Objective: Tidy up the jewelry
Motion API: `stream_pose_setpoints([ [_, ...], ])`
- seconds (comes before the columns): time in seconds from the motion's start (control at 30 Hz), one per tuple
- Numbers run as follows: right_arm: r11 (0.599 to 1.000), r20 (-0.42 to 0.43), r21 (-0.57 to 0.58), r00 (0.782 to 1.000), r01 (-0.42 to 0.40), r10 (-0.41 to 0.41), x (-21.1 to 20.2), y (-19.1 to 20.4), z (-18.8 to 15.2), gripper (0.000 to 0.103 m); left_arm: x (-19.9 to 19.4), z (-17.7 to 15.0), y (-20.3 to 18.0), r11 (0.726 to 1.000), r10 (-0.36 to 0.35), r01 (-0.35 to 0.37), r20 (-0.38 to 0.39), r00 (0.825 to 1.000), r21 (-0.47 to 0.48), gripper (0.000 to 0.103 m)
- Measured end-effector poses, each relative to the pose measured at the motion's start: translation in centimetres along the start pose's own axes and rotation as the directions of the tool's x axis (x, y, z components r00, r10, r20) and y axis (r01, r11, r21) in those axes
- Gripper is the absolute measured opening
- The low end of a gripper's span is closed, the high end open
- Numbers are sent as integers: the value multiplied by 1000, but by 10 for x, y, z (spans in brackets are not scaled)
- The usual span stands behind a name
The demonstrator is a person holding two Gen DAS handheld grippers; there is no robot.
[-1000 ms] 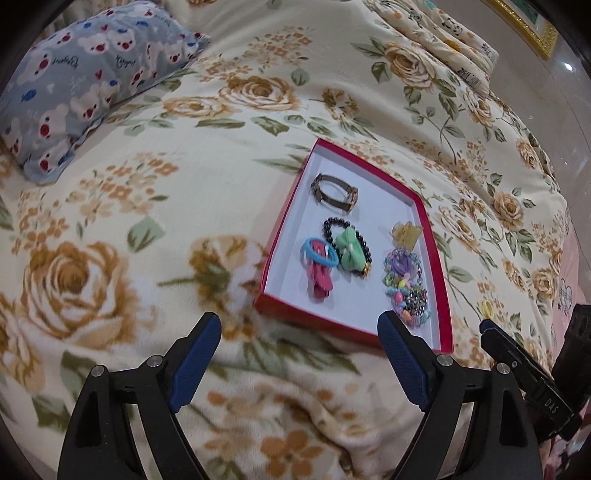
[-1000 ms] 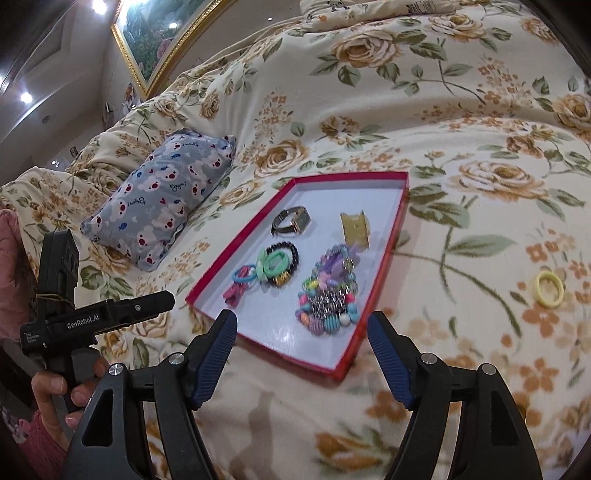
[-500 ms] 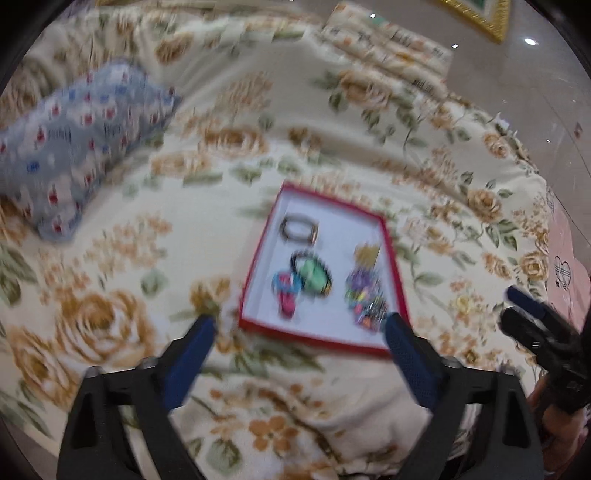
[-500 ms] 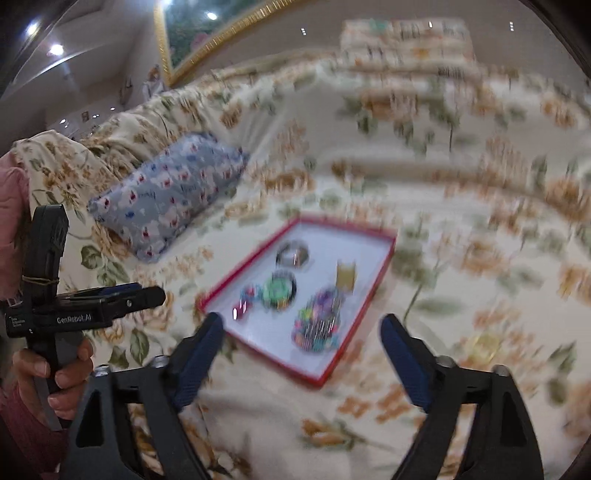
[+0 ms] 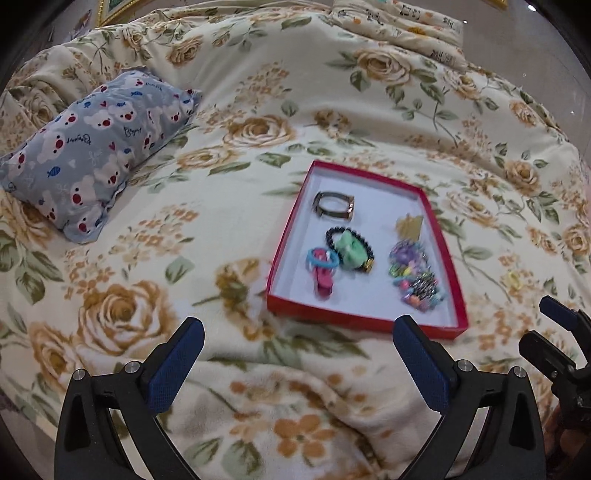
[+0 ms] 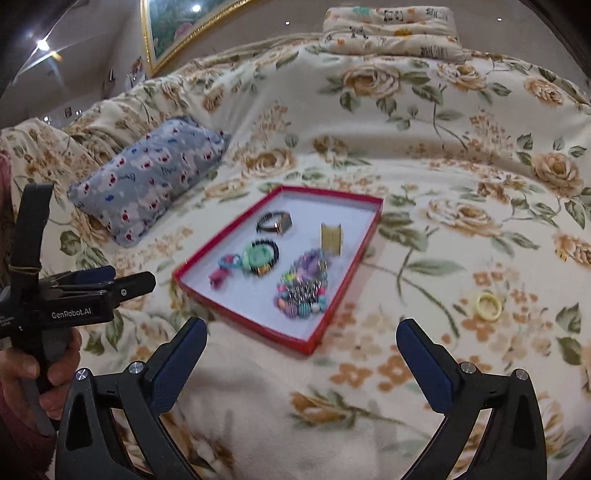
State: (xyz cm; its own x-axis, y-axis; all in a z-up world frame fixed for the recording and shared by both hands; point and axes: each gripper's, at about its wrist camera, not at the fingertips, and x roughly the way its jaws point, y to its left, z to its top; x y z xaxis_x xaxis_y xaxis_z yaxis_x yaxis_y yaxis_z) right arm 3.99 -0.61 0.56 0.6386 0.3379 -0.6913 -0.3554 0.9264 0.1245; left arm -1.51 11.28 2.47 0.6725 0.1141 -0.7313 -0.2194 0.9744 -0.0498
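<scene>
Jewelry lies gathered in a shallow red tray with a white floor, set on a bed spread with a cream blanket printed with tan roses. At the tray's far end sits a metal bangle; toward its middle a black beaded bracelet rings a mint-green bow, with a blue hair ring and a pink clip touching just beside it at the near left. Along the right side a small gold piece lies at the far end and a heap of multicoloured beads nearer the front edge. A yellow ring rests alone on the blanket, outside the tray, off to its right. A grey-blue pillow printed with bears lies well apart toward the bed's left side, and a folded quilt sits at the far edge. The left gripper hangs above the blanket short of the tray's near edge, its blue-padded jaws having just spread wide, nothing between them. The right gripper hovers likewise near the tray's front corner, jaws also just opened and standing far apart, empty. A hand grips the left tool's handle.
</scene>
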Motion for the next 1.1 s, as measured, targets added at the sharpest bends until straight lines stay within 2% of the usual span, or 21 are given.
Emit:
stream_pose_setpoints([
  [0.27,1000,-9,16,1000,5,-5,8,-4,-10,103,8,-7,-12,997,52,-55,45,998,58,102],
  [0.5,1000,-3,18,1000,0,0,9,-4,-12,103,7,-14,-19,993,70,-77,78,994,90,102],
  [1.1,1000,30,9,1000,2,-2,11,-4,-6,103,6,-10,-21,992,71,-83,115,991,97,102],
])
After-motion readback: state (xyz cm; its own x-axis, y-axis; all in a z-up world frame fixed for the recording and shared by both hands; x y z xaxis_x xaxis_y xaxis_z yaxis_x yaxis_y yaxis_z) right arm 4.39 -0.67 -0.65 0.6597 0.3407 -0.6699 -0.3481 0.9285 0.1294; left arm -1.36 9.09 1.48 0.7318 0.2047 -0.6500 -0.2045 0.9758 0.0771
